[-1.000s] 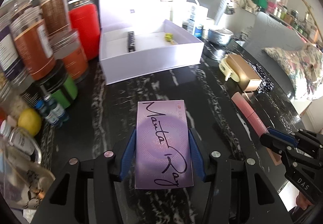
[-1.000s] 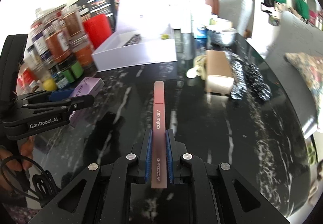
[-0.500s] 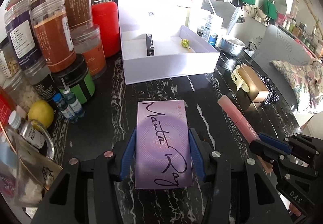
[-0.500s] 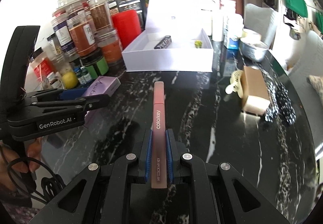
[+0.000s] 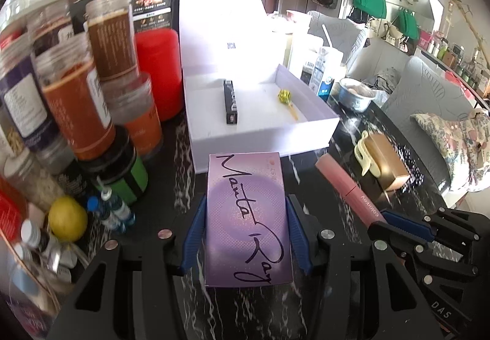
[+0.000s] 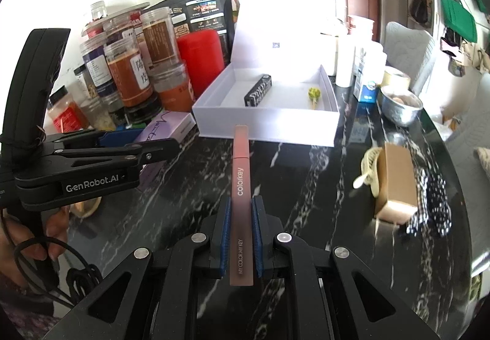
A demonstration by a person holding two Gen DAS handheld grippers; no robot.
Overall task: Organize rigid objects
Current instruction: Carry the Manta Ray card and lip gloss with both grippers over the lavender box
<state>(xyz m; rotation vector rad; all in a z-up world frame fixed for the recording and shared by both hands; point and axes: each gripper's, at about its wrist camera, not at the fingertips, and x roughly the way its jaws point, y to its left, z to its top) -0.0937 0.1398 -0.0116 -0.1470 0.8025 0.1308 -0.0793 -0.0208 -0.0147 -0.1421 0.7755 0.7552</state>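
Tilting downward – both grippers (image 5: 246, 236) (image 6: 239, 236) (purple box (image 5: 246, 217), pink tube (image 6: 241, 196)) – clamped.

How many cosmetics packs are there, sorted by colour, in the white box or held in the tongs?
Black: 1, the black pack lying in the white box.
Purple: 1, the purple pack in the left tongs.
Pink: 1, the pink pack in the right tongs.
Total: 3

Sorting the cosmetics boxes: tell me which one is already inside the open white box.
The slim black box, lying flat inside the white box; the purple one and pink one are in the grippers.
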